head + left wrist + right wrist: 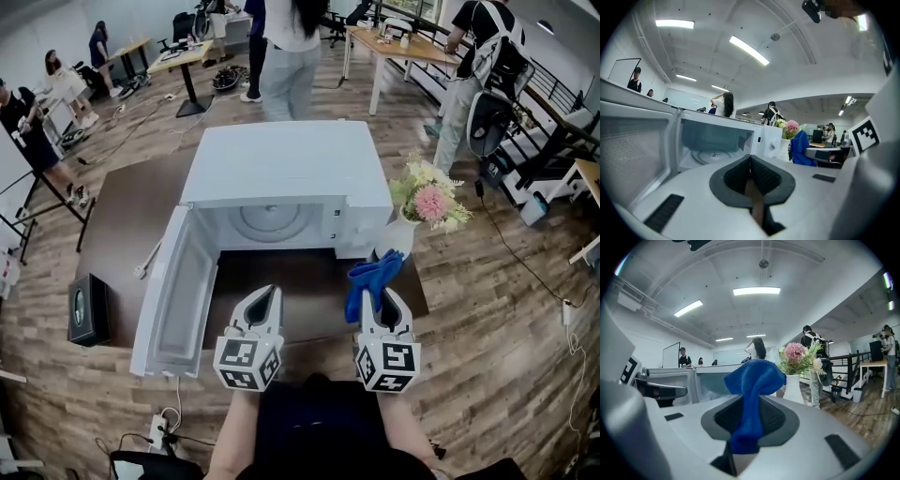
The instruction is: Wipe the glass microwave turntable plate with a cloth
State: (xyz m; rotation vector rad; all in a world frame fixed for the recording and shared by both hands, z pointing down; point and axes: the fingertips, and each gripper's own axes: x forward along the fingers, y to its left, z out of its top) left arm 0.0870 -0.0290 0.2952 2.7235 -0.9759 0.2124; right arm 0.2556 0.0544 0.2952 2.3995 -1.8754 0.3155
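The task was judged to be at an early stage. In the head view the microwave (281,159) was seen on the dark table (122,225) at 12 o'clock from the two grippers. Its door (173,291) was swung fully open toward 8 o'clock, so access to the cavity had already been made.

The glass turntable plate (272,222) was seen lying flat on the cavity floor, apart from both grippers and from the cloth. No wiping of it could be made out.

The blue cloth (372,281) was pinched between the jaws of the right gripper (382,295). In the right gripper view the cloth (752,390) was seen bunched above the pads, with a short tail hanging below them. The cloth was therefore taken to be picked up and ready.

The left gripper (265,298) was held at 9 o'clock of the right one. In the left gripper view its jaws (750,161) were pressed together with nothing between them, and the plate (710,154) was seen at 11 o'clock beyond them.

A vase of flowers (427,202) stood at 3 o'clock of the microwave, near the raised cloth.

What remained was judged to be nearly the whole job: the cloth had to be carried into the cavity, or the plate drawn out, and the glass rubbed over.
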